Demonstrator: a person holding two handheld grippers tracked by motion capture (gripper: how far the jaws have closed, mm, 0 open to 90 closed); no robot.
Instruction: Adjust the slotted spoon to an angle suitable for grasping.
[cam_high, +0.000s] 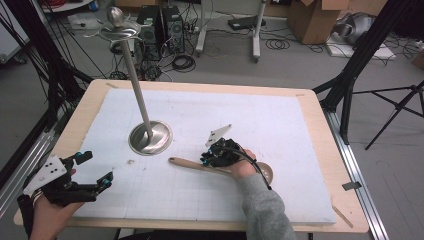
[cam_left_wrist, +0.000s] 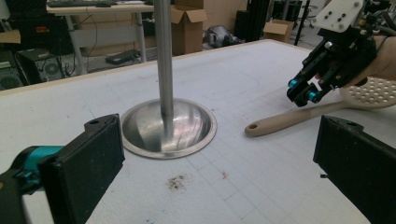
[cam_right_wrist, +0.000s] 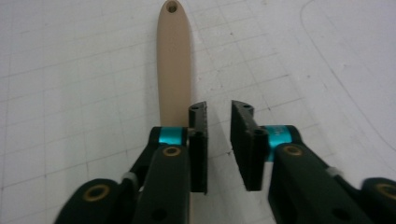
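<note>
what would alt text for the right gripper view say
The right tongs, jaws slightly apart with nothing between them, hover over a beige utensil handle lying on the white gridded mat; the handle passes beneath the left-hand jaw.

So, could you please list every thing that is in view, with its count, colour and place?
Beige plastic slotted spoon: one, beige, lying flat on the sheet right of the stand, handle toward the stand.
Tall metal stand with round dish-shaped base: one, silver, upright at the middle left of the sheet.
White foam sheet: one, white, covering the table top.
Light wooden table: one, pale wood, under the sheet.
Left gripper: one, black with teal parts, at the near left corner, jaws wide open, nothing between them.
Right gripper: one, black with teal parts, over the spoon handle, jaws slightly apart, handle beside the gap.
</note>
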